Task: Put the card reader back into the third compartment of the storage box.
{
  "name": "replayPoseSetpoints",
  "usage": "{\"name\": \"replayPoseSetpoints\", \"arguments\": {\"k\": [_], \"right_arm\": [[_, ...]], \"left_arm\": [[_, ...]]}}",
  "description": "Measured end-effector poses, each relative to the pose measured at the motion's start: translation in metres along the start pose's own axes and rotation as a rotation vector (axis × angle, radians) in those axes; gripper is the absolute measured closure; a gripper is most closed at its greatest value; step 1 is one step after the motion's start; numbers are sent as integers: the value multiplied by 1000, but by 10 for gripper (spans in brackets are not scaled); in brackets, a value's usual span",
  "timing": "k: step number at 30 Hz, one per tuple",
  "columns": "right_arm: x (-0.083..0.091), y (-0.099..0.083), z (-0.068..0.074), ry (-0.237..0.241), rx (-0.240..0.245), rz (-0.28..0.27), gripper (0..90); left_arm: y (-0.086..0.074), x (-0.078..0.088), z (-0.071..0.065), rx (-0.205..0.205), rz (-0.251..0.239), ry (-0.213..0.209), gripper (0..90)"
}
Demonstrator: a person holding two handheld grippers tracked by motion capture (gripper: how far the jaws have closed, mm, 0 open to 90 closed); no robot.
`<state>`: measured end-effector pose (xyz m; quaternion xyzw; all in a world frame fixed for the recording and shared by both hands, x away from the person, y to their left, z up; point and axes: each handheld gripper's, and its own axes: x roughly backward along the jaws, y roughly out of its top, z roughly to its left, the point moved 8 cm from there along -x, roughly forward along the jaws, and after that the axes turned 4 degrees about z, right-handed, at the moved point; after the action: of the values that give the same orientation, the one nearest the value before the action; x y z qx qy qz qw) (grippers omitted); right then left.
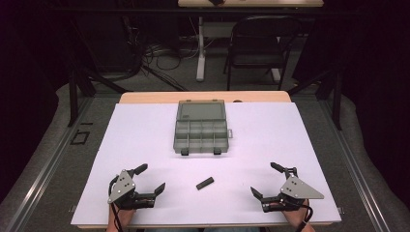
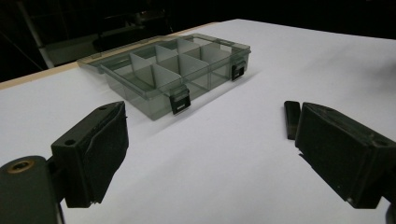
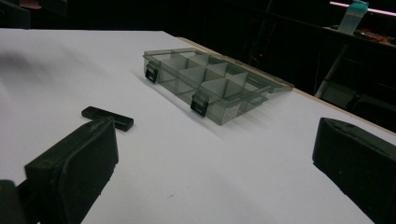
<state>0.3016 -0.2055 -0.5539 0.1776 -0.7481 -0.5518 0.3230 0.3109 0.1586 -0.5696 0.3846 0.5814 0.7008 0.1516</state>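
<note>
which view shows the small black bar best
The right gripper view: the small black bar lies whole and near, just past a jaw. The left gripper view cuts it off behind a jaw; the high view shows it tiny, between both grippers.

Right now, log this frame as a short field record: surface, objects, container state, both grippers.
surface: white sheet over a wooden table
container: clear grey compartment box, lid open and laid back, compartments look empty
loose item: small black bar lying flat on the sheet, nearer the person than the box, between the two grippers
left gripper: jaws open, nothing between them, resting low at the near left edge
right gripper: jaws open, nothing between them, at the near right edge
contact: neither gripper touches the bar or the box
</note>
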Motion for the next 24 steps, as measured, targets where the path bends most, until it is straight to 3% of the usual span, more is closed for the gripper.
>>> {"name": "replayPoseSetpoints", "arguments": {"k": [4, 24], "right_arm": [[-1, -1, -1, -3, 1, 7, 0], [-3, -2, -1, -1, -11, 19, 0]], "left_arm": [[0, -10, -7, -9, 42, -16, 99], [6, -45, -30, -13, 135, -64, 98]]}}
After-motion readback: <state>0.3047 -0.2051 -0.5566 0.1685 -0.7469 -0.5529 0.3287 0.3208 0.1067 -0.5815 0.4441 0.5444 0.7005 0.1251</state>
